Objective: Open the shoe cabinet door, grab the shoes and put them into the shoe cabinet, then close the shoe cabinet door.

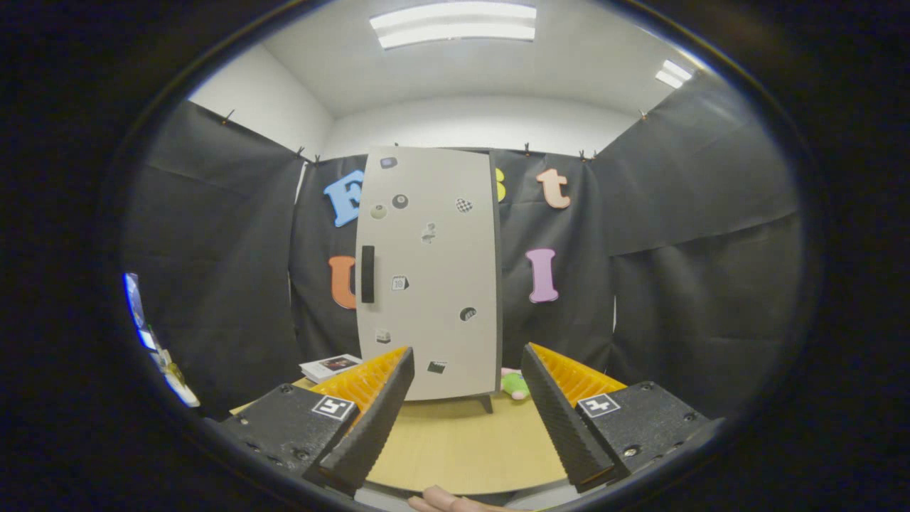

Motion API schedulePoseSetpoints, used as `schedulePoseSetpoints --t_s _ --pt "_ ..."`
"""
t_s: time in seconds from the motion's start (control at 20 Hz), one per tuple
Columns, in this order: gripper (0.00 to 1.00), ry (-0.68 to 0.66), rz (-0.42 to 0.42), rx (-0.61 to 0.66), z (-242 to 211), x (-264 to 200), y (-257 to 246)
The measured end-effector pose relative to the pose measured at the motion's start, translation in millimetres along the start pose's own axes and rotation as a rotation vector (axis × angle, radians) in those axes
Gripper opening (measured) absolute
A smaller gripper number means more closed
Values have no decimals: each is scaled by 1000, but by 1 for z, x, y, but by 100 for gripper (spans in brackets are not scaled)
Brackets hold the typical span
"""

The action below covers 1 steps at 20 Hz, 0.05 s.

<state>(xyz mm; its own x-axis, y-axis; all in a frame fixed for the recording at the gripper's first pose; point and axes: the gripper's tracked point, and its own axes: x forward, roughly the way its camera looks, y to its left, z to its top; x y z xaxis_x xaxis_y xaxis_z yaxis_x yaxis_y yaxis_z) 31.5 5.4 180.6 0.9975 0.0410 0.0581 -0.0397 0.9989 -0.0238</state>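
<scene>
A tall light-grey shoe cabinet [426,274] stands upright on the wooden table [462,437], beyond my fingers, with its door shut. A black vertical handle [367,274] sits near the door's left edge, and small stickers dot the front. My gripper [467,416] is open, with nothing between its fingers, and points at the cabinet's lower part from a short way back. A small pink and green soft item [515,384] lies on the table beside the cabinet's right foot, partly hidden by my right finger [561,419].
A small stack of booklets [330,367] lies on the table left of the cabinet, behind my left finger. Black cloth walls close in the booth on all sides. A person's fingertip [444,500] shows at the table's near edge.
</scene>
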Motion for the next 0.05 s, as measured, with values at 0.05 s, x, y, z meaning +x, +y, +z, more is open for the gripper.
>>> schedulePoseSetpoints --t_s 0.05 --pt "99 -8 2 -2 2 -1 1"
